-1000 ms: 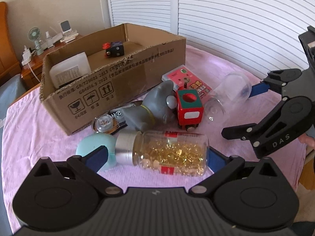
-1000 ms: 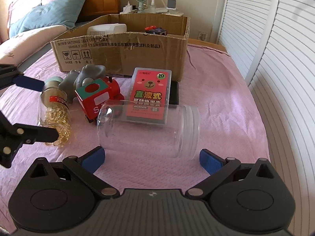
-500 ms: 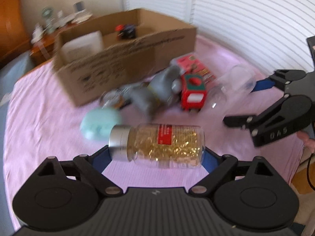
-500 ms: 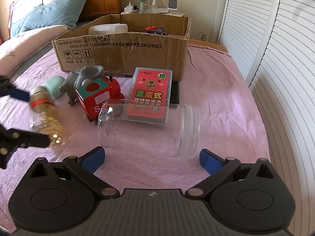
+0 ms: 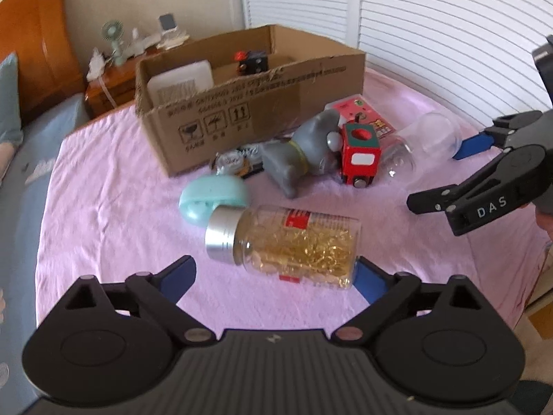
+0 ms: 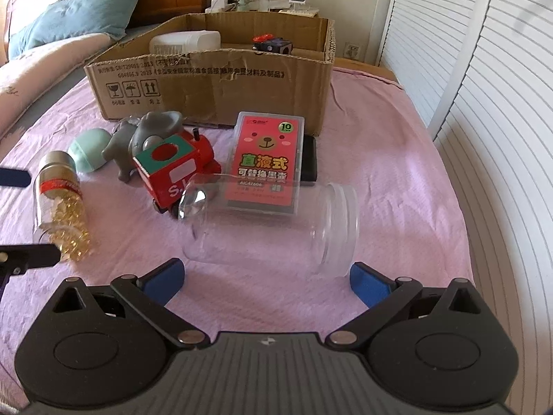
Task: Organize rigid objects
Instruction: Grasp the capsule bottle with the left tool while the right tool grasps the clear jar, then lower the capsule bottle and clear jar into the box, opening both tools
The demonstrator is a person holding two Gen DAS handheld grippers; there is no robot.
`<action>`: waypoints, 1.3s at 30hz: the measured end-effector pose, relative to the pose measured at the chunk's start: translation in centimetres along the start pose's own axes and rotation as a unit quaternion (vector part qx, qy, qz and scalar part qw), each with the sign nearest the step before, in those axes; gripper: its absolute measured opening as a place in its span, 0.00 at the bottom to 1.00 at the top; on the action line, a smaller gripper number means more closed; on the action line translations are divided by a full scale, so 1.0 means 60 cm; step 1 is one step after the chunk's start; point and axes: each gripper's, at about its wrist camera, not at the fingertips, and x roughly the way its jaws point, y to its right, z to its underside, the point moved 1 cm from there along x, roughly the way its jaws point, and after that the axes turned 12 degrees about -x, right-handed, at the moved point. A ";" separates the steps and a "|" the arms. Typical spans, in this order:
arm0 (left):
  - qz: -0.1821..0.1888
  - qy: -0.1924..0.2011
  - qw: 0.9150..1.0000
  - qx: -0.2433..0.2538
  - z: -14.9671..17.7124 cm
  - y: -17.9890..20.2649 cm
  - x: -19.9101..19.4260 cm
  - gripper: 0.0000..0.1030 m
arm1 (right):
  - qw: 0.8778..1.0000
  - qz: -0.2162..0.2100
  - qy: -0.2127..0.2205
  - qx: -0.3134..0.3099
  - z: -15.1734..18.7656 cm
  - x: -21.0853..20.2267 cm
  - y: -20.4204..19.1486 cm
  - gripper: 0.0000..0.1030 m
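Observation:
A clear bottle of golden capsules (image 5: pixel 293 242) with a silver cap lies on the pink cloth between the fingers of my left gripper (image 5: pixel 271 280). Its jaws are opening; the left pad stands off the cap. In the right wrist view the same bottle (image 6: pixel 60 207) lies at the far left. My right gripper (image 6: pixel 266 280) is open around an empty clear jar (image 6: pixel 273 228) lying on its side, pads off it. An open cardboard box (image 5: pixel 255 103) stands behind, holding a white container (image 5: pixel 179 83) and a small dark toy (image 5: pixel 252 62).
Between the box and the grippers lie a grey elephant toy (image 5: pixel 300 148), a red toy train (image 6: pixel 172 169), a pink pen-refill case (image 6: pixel 266 162) on a black block, a teal round case (image 5: pixel 214 197) and a small packet (image 5: pixel 238 162). Slatted doors run along the right; a nightstand stands behind.
The left gripper closed on the capsule bottle and drew it away from the teal case; its jaws have since widened, the left pad off the cap. The right gripper and clear jar stayed put.

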 end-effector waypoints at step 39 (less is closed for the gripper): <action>0.034 -0.030 0.999 -0.012 -0.034 -0.010 0.008 0.91 | 0.999 0.007 -0.017 -0.040 -0.052 -0.036 0.000 0.92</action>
